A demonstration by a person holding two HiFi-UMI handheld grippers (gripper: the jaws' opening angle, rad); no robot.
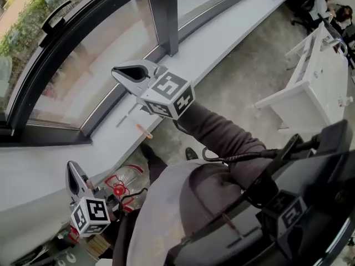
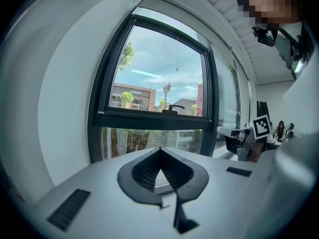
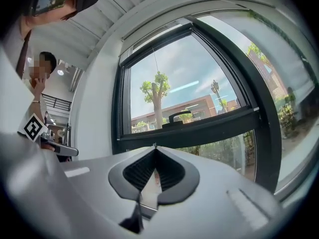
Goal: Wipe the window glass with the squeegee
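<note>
The window glass (image 1: 83,76) fills the upper left of the head view, in a black frame (image 1: 165,15). A slim pale tool with an orange end (image 1: 143,129), possibly the squeegee, lies on the white sill (image 1: 222,43); I cannot tell for sure. My right gripper (image 1: 115,72) hangs above the sill close to the glass, jaws shut with nothing between them. In its own view the tips (image 3: 155,146) meet before the lower pane. My left gripper (image 1: 70,166) is low at the left over the sill, also shut and empty, tips touching (image 2: 160,149).
A black window handle (image 3: 182,116) sits on the cross bar. A white desk (image 1: 310,87) stands at the right, with people seated beyond it. A red-and-white object (image 1: 119,184) lies on the floor beside my shoe (image 1: 191,153).
</note>
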